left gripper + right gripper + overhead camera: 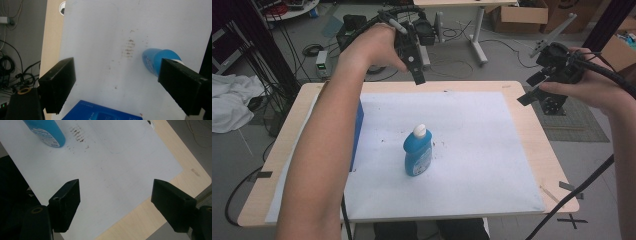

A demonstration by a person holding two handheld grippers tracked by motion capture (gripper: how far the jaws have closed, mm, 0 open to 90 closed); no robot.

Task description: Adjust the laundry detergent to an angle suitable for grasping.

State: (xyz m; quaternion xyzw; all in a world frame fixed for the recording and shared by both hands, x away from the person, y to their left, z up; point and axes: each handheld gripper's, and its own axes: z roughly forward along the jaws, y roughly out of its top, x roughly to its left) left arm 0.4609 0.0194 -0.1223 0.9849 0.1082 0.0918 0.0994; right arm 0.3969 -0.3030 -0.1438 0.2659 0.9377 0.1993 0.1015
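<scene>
- Bottle (pixel 417 151) of blue liquid with a white cap stands upright near the middle of the white sheet (pixel 472 150), nearer the person than either claw and roughly between the two.
- Blue box (pixel 100 113) lies flat just below and in front of the left claw's own camera; in the high view it sits under the left forearm, at the sheet's left edge.
- Left claw (pixel 416 70) hangs in the air above the far edge of the tabletop (pixel 532 145), jaws spread wide and holding nothing; the bottle lies ahead of it and off toward one jaw, well apart.
- Right claw (pixel 532 87) is raised beyond the far right corner of the tabletop, also wide and empty; the bottle sits far ahead of it and to one side.
- Risk, as I judge it: the bottle is tall on a narrow base, so a jaw that comes in from the side and meets it before the claw is centred could knock it over.
- Another risk: closing high, on the rounded shoulder or cap, could let the smooth plastic slip out.
- Left forearm passes low over the box, so a careless reach might drag it across the sheet.
</scene>
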